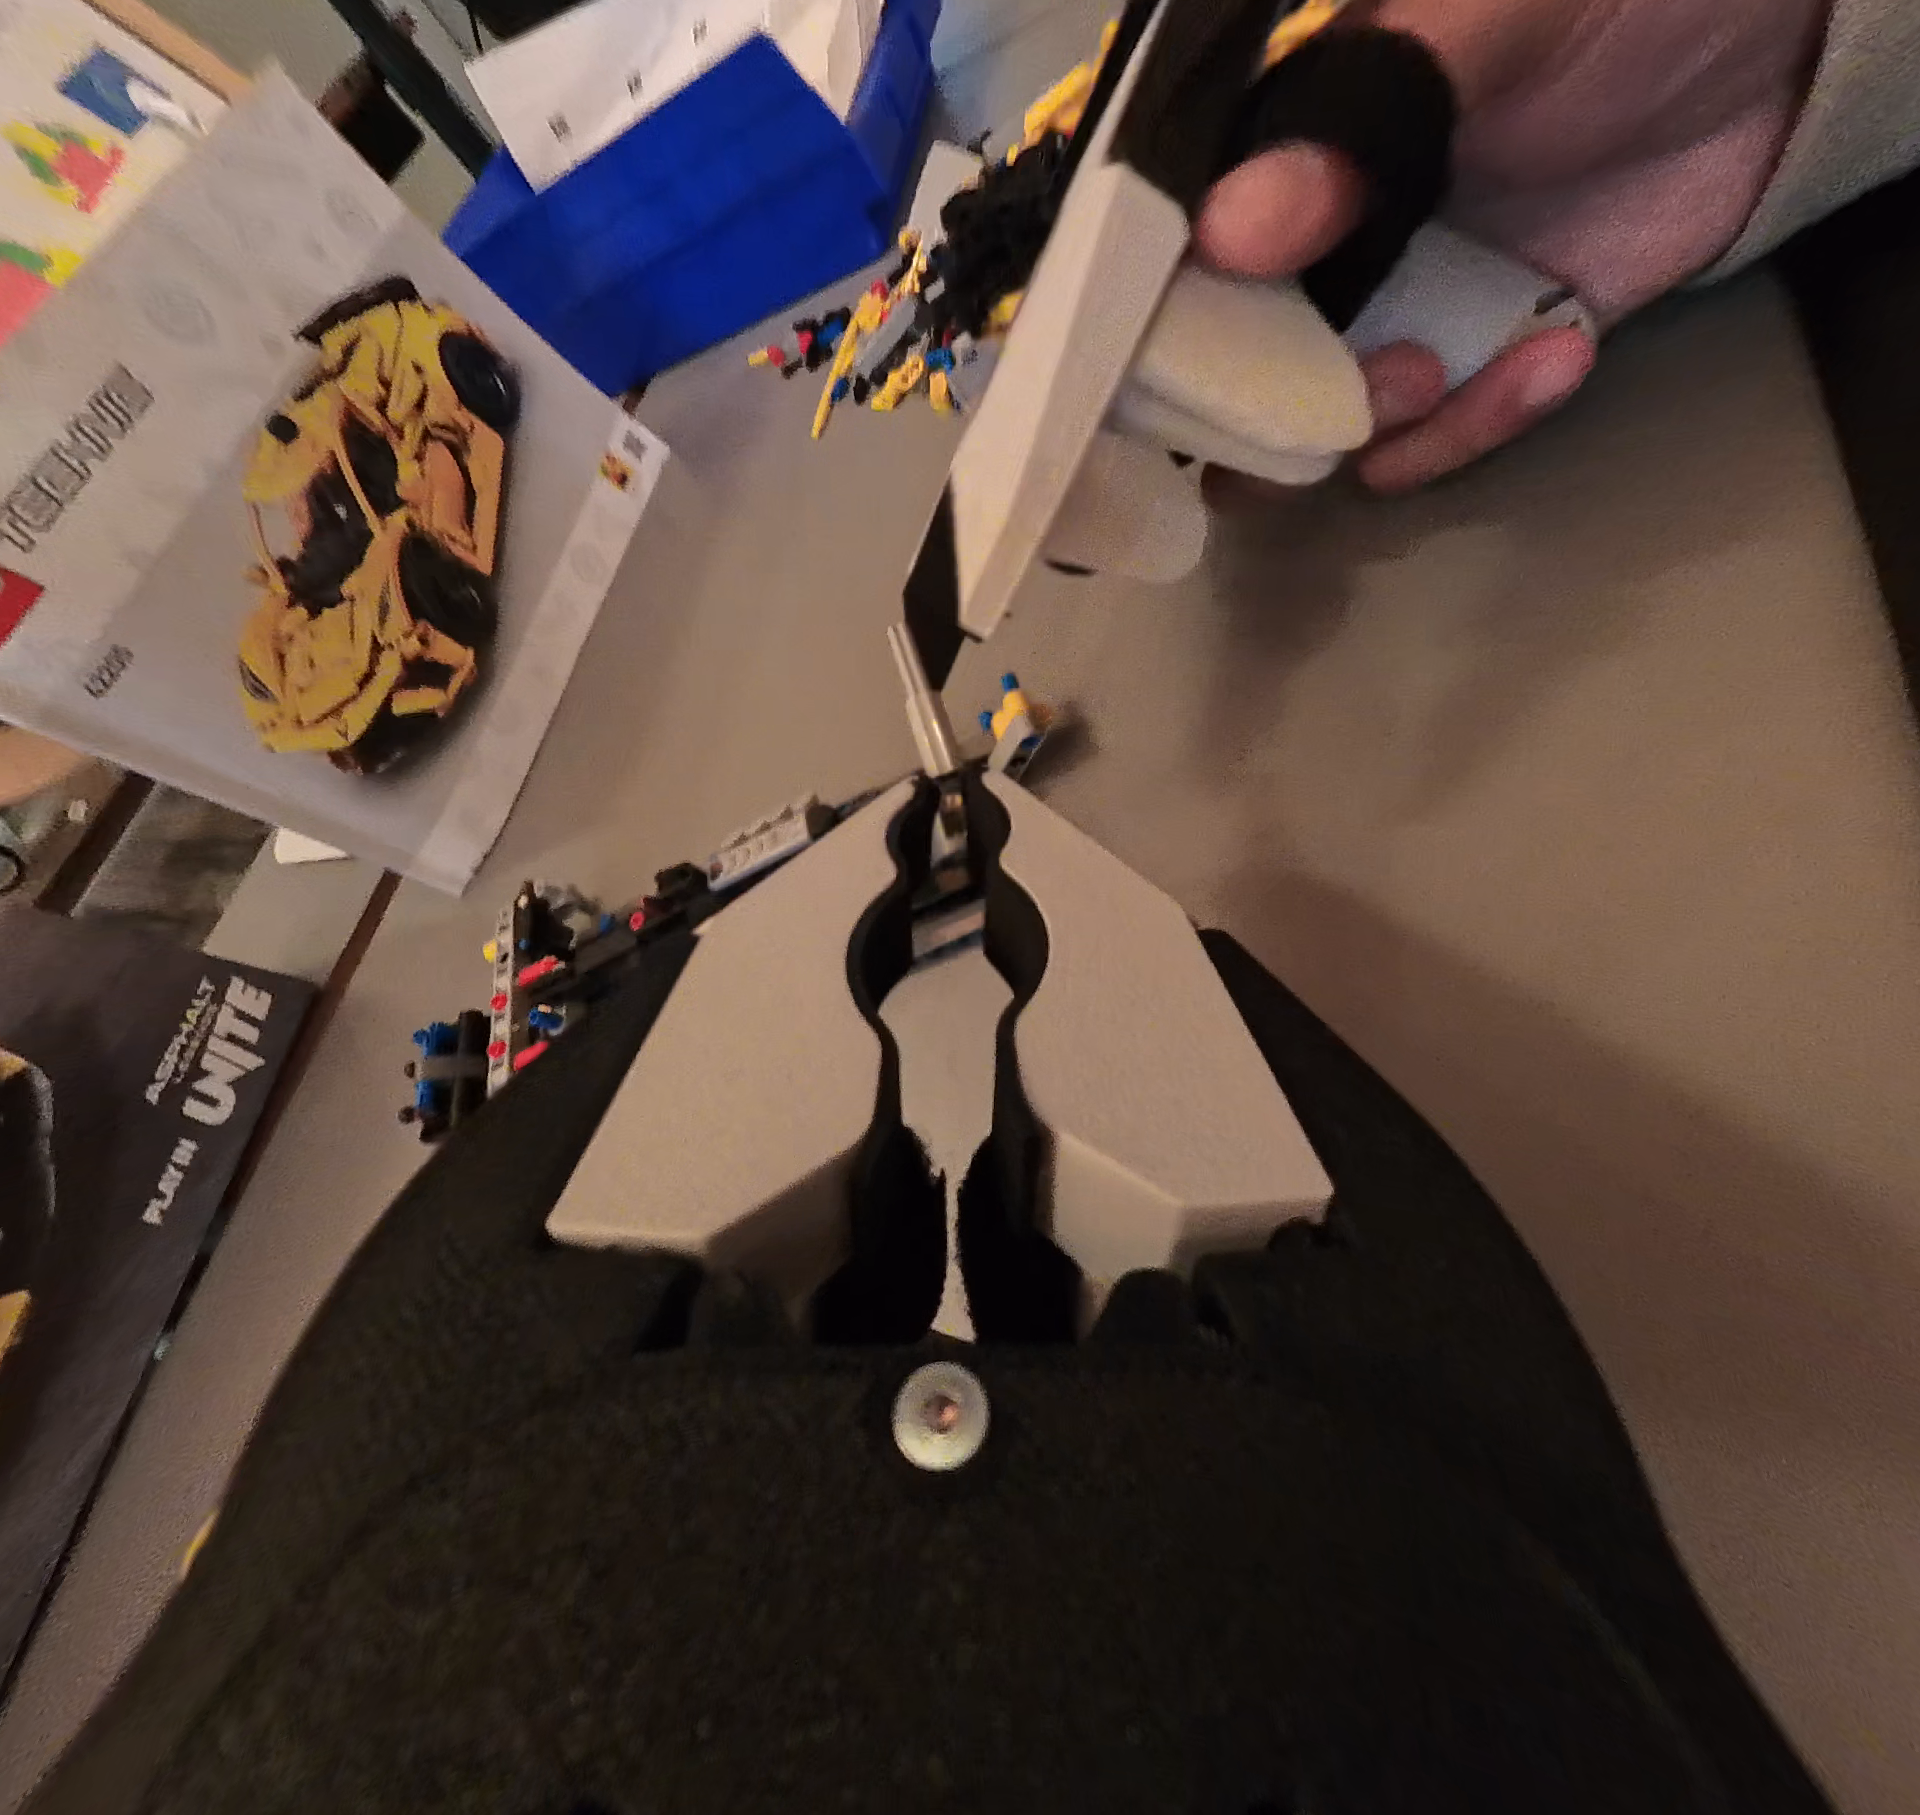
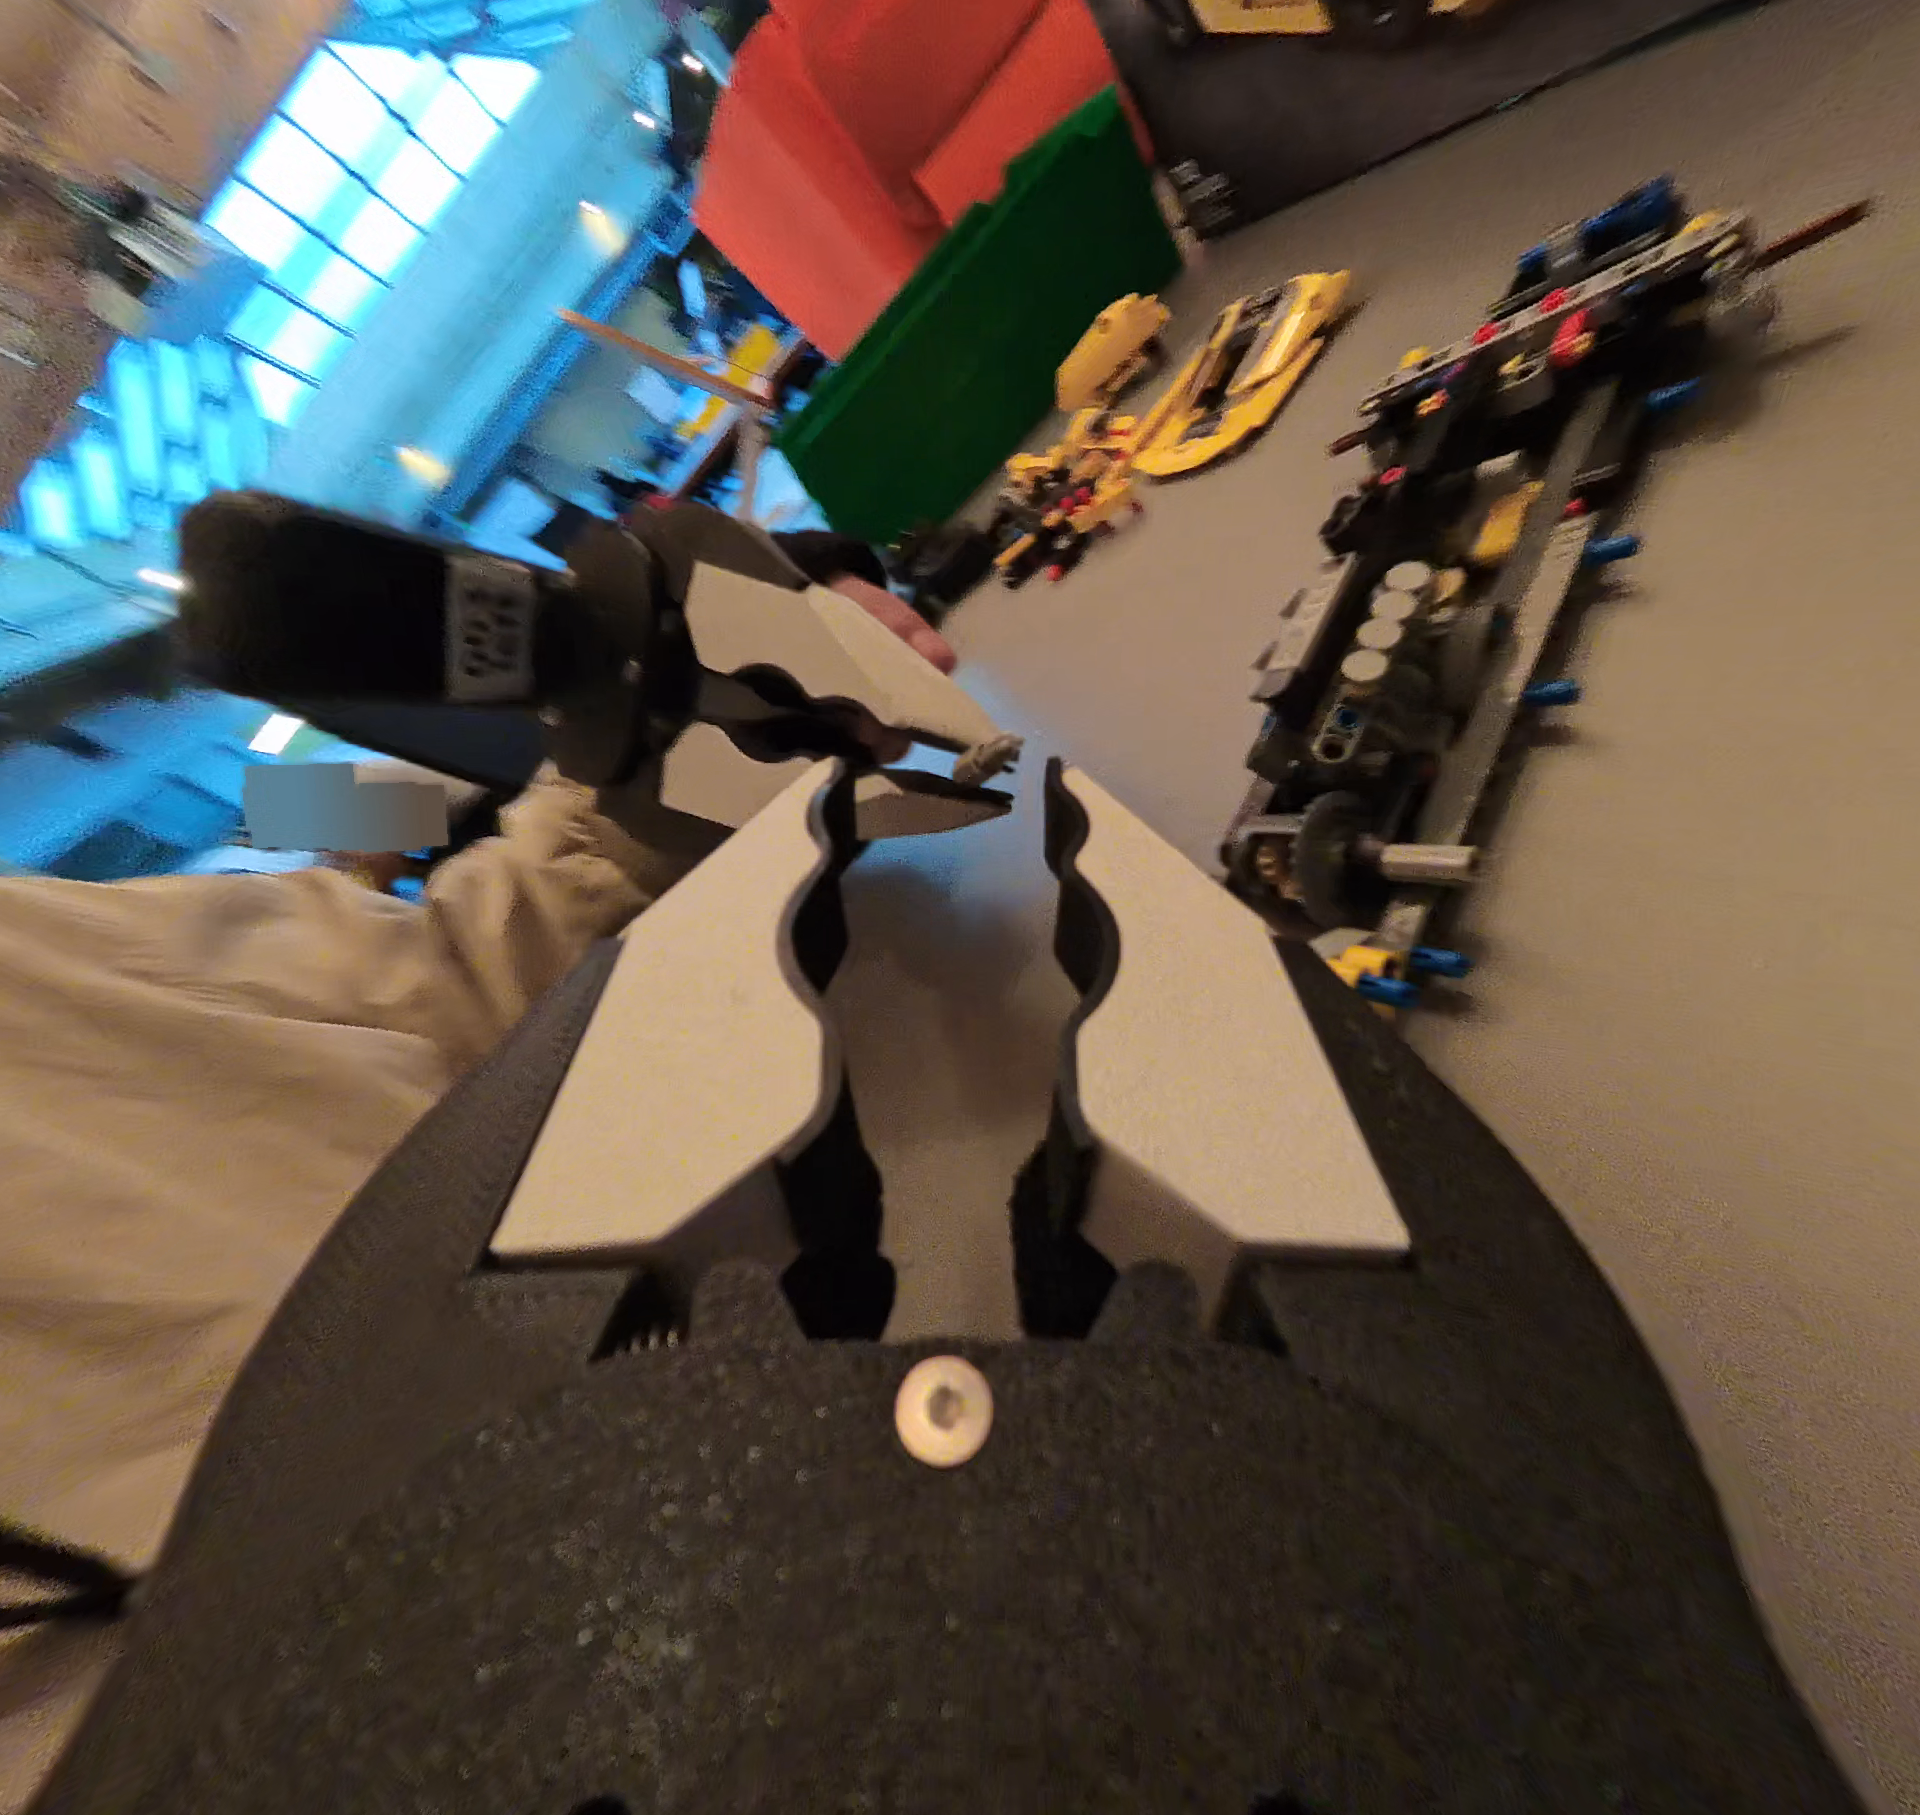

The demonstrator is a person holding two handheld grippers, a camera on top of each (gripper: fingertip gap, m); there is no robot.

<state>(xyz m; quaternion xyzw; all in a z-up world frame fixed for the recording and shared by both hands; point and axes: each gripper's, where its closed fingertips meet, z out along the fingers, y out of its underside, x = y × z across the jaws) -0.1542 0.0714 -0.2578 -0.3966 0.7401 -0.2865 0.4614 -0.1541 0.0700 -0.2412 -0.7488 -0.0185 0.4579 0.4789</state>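
Left gripper [image 1: 951,809]: pale grey fingers with black inner pads on a speckled black body; right gripper [image 2: 951,778]: same colouring. Table [image 1: 1455,830] plain grey-beige; storage bin [image 1: 686,207] blue, holding white paper; instruction booklet [image 1: 312,508] light grey with a yellow-and-black car picture. Loose brick pile [image 1: 935,311] yellow, black, red and blue; chassis assembly [image 2: 1455,622] dark grey with blue and red pins; body panels [image 2: 1226,383] yellow; bins behind red [image 2: 883,103] and green [image 2: 987,352].

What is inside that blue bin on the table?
White folded paper sheets stick out of the blue bin. Whatever lies beneath them is hidden by its walls.
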